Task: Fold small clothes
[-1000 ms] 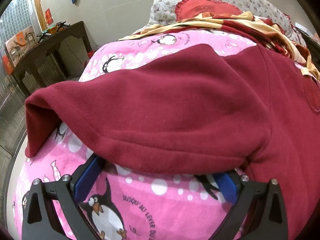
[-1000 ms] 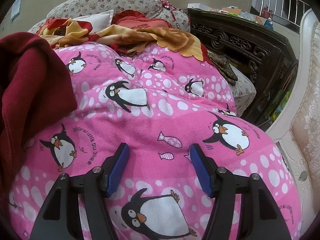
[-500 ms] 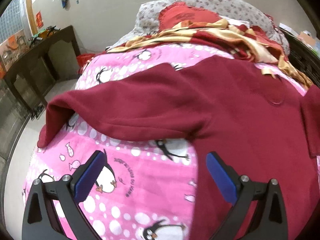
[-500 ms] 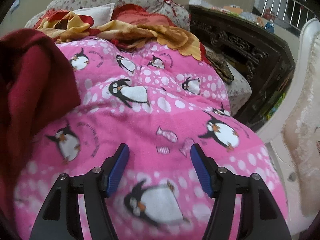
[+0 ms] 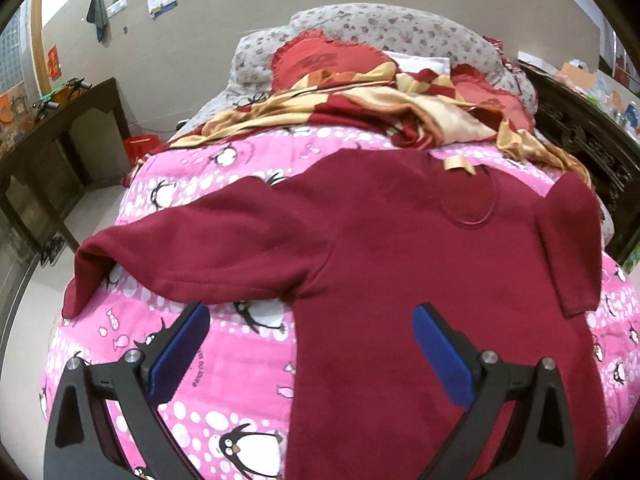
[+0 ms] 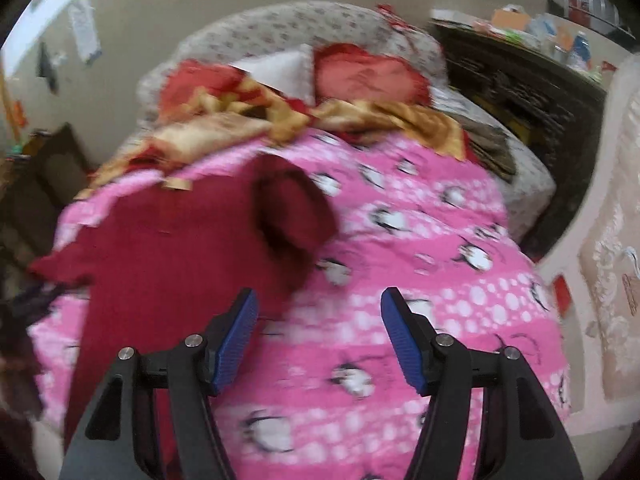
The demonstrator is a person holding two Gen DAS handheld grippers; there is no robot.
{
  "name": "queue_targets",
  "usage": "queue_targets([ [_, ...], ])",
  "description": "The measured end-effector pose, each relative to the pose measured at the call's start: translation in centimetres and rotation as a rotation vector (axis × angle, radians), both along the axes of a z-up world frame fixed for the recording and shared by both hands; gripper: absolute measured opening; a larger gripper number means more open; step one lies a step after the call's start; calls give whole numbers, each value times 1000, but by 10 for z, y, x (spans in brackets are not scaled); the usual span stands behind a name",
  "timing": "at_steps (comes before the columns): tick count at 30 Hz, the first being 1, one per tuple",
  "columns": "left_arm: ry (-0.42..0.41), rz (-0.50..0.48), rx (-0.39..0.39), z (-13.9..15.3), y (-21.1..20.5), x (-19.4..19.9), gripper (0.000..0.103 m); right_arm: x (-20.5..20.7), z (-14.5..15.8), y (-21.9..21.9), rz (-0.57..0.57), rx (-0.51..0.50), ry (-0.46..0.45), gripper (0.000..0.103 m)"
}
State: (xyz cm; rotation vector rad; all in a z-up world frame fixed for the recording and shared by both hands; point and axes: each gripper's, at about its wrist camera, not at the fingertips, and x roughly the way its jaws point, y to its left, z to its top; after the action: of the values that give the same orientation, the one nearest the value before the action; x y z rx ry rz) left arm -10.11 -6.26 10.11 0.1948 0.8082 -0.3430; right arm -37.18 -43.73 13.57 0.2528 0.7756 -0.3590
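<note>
Both grippers have drawn back and up from the bed since a second ago, and the left gripper has let the sleeve go: its blue fingers stand wide apart with nothing between them. The right gripper is likewise spread wide and empty, hanging over bare pink penguin blanket; its view is blurred.

The dark red sweater lies spread on the blanket, collar toward the pillows. One sleeve stretches out to the blanket's left edge, its cuff drooping over the side. The opposite sleeve is folded in over the body near the right edge. In the right wrist view that folded sleeve bulges up, just ahead of the left finger. A crumpled red and yellow cloth lies beyond the collar, and open blanket lies to the sweater's right.
</note>
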Motion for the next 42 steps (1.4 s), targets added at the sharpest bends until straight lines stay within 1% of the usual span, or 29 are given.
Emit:
queue_targets([
  [5,-23,-18,-5,12,-5,-11,103,-9,46,29,122,6,-71,88],
  [8,-32,-22,-10,18,-6,-15,103,-14,65,41,171,2,-103,88],
  [11,-34,-24,-12,21,-6,-18,103,-10,74,55,208,-17,-110,88],
  [13,-34,-24,-15,21,-6,-18,103,-3,74,63,232,-10,-104,88],
  [16,-31,-27,-19,24,-6,-20,103,15,69,75,272,76,-93,88],
  [19,-38,-26,-19,24,-7,-22,103,35,68,90,337,186,-121,88],
  [20,-39,-24,-20,25,-6,-22,103,42,68,96,349,186,-125,88],
  [21,-38,-21,-22,25,-5,-21,103,46,66,101,351,174,-124,88],
  [23,-30,-11,-31,25,-3,-20,103,60,58,112,336,112,-114,88],
  [26,-12,-1,-39,25,0,-14,103,81,37,130,319,20,-89,88],
  [27,-11,4,-42,25,1,-12,103,87,29,133,317,7,-83,88],
  [34,-4,14,-41,19,3,2,103,123,-19,146,296,-14,-64,88],
  [39,13,30,-49,11,6,15,103,143,-43,150,270,-1,-24,88],
  [42,21,48,-52,6,10,23,103,150,-51,150,256,2,-14,88],
])
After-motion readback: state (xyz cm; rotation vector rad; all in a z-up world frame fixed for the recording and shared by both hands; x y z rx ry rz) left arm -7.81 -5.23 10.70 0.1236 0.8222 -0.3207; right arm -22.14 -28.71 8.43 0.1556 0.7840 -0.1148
